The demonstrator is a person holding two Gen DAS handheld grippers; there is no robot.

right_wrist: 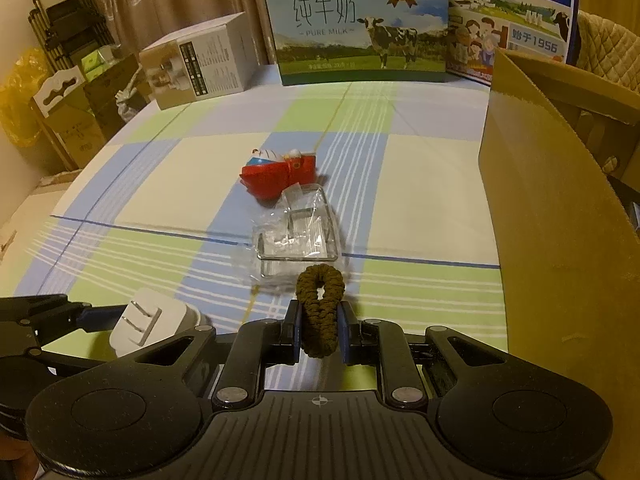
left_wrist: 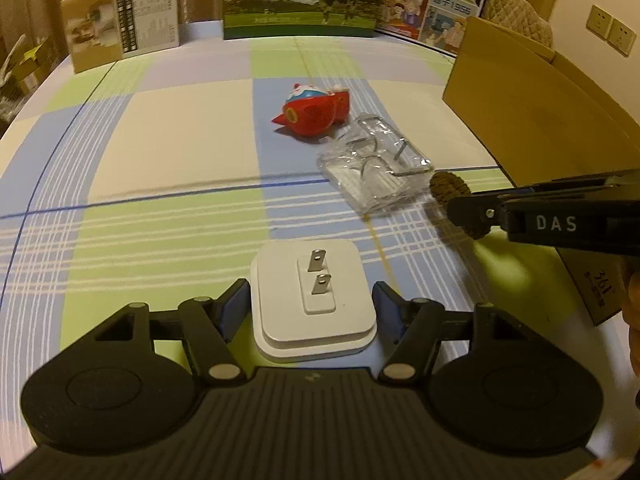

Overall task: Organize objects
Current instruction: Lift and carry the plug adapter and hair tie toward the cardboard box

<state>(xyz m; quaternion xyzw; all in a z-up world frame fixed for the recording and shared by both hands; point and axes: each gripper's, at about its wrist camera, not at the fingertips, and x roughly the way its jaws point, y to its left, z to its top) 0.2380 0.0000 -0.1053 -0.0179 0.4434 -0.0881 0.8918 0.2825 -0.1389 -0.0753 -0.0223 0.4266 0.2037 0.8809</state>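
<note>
My left gripper (left_wrist: 310,306) holds a white square plug adapter (left_wrist: 314,300), prongs facing up, its pads against the adapter's sides; it also shows in the right wrist view (right_wrist: 148,320). My right gripper (right_wrist: 319,330) is shut on a dark olive braided hair tie (right_wrist: 320,304), also seen at the right in the left wrist view (left_wrist: 450,190). A red toy figure (left_wrist: 316,114) and a clear plastic packet with metal hooks (left_wrist: 376,164) lie on the checked tablecloth ahead; the right wrist view shows the toy (right_wrist: 280,178) and the packet (right_wrist: 298,236) too.
An open cardboard box (right_wrist: 560,216) stands at the right, also in the left wrist view (left_wrist: 532,108). Milk cartons (right_wrist: 360,24) and a white box (right_wrist: 196,68) line the far edge. Bags and boxes (right_wrist: 72,120) stand beyond the table's left side.
</note>
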